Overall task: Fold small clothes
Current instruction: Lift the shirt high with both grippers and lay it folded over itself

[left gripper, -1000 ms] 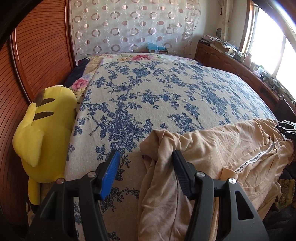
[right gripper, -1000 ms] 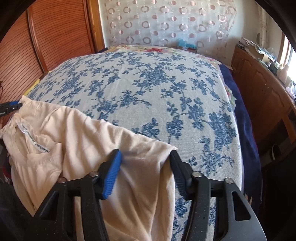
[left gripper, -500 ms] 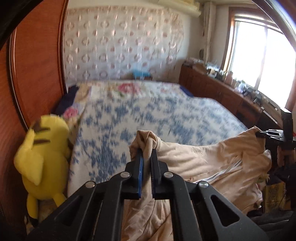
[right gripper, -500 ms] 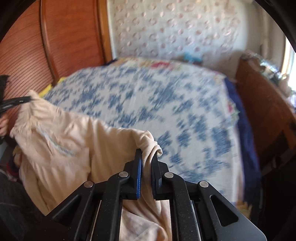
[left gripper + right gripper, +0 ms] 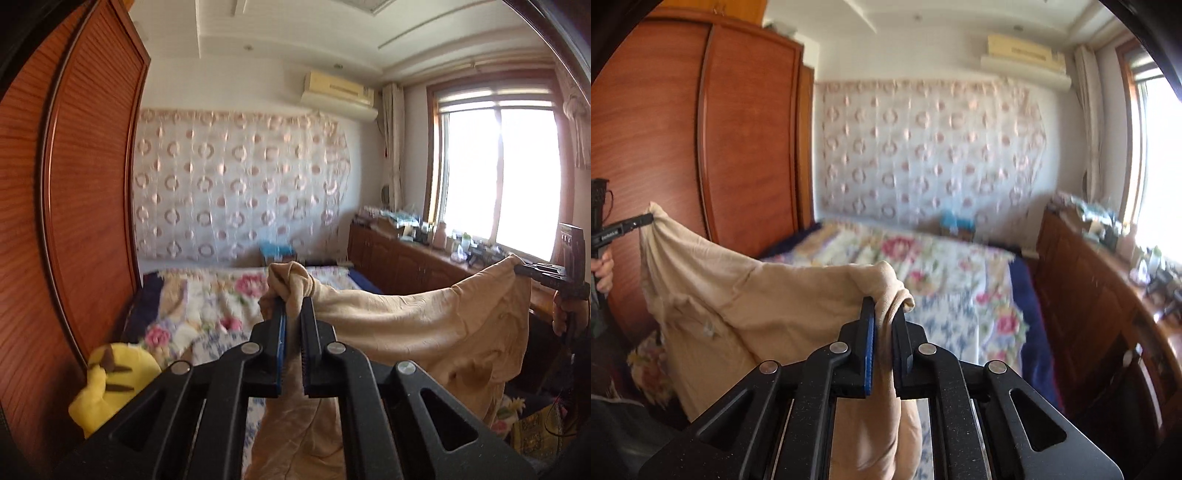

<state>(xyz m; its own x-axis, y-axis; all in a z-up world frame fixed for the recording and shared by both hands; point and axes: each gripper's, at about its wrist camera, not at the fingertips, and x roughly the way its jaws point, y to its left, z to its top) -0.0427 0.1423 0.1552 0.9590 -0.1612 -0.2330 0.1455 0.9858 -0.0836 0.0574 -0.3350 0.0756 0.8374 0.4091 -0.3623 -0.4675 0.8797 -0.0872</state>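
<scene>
A beige garment (image 5: 406, 325) hangs in the air above the bed, stretched between both grippers. My left gripper (image 5: 292, 306) is shut on one bunched corner of it, cloth bulging above the pads. In the left wrist view the right gripper (image 5: 524, 270) grips the far corner at the right edge. My right gripper (image 5: 882, 306) is shut on its own bunched corner of the garment (image 5: 746, 295). The left gripper (image 5: 646, 219) shows at the left edge of that view, pinching the other corner. The garment's lower part droops out of sight below the fingers.
The bed (image 5: 960, 280) with floral and blue-patterned covers lies ahead and below. A wooden wardrobe (image 5: 74, 184) stands at the left, a yellow plush toy (image 5: 110, 384) beside it. A cluttered wooden sideboard (image 5: 413, 254) runs under the window on the right.
Both grippers closed on corners of the garment, then rose and tilted up, lifting it off the bed. The cloth now hangs spread between them.
</scene>
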